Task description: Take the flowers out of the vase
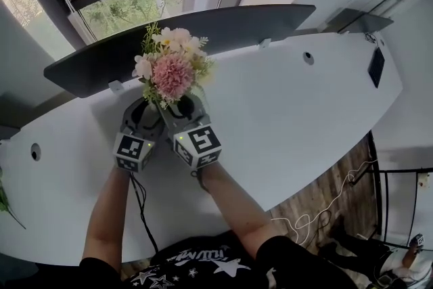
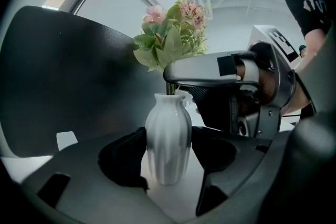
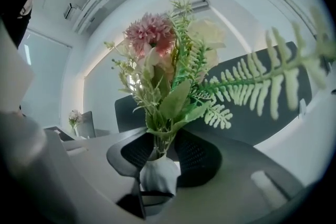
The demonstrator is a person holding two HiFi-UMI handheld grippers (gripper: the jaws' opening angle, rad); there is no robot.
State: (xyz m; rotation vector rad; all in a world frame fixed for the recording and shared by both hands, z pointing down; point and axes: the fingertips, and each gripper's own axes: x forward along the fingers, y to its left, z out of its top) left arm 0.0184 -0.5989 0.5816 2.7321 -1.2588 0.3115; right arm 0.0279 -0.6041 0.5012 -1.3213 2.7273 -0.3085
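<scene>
**A:** Item one: bunch of artificial flowers (image 1: 172, 71), with a pink pompom bloom, cream blooms and green fern sprigs. Location?

**B:** The stems sit in the white ribbed, glazed-looking vase (image 2: 168, 128). It stands upright on the white worktop (image 1: 298, 112), in front of the dark grey panel (image 1: 203, 30). The flowers are not yet lifted.

**A:** Holders?

**B:** Right tool (image 3: 164, 153): pads pinching the stems just above the vase mouth. Left tool (image 2: 169, 157): pads pressed on the vase belly, one on each side.

**A:** Hazards, as judged?

**B:**
1. The stems are probably snug in the narrow neck. A pull could drag the vase up if the left tool slips on that smooth, rounded body.
2. A slanted pull could tip the vase on its small foot.
3. The stems are thin and loosely bunched. A sprig may slide out of the pinch and stay behind.
4. Too hard a squeeze may kink the stems.
</scene>
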